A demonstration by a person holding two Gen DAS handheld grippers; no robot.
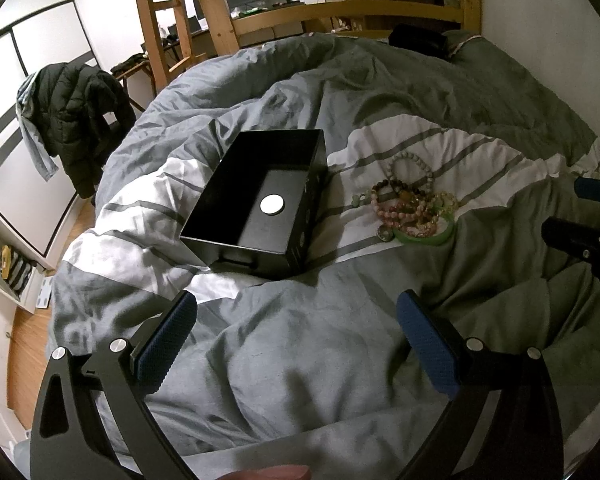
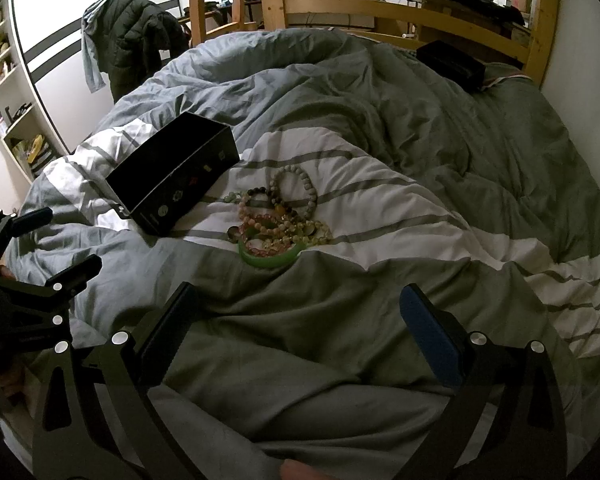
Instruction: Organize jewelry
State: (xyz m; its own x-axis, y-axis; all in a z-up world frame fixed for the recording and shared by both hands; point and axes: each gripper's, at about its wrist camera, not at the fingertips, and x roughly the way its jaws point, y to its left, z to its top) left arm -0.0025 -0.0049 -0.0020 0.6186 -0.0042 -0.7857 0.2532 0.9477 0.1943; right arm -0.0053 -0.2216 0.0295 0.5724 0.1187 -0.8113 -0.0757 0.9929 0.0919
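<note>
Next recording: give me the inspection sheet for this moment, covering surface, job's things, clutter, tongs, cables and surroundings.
Surface: rumpled grey and white striped duvet on a bed.
Job's things: open black box, empty but for a white round disc on its floor; pile of bracelets beside it on the duvet, apart from the box, with a green bangle at the near edge.
Clutter: second black box at the far end of the bed.
Tongs: left tongs open, empty; right tongs open, empty; both short of the pile.
Cables: nothing seen.
Surroundings: wooden bed frame, dark jacket hanging, shelves at left.
</note>
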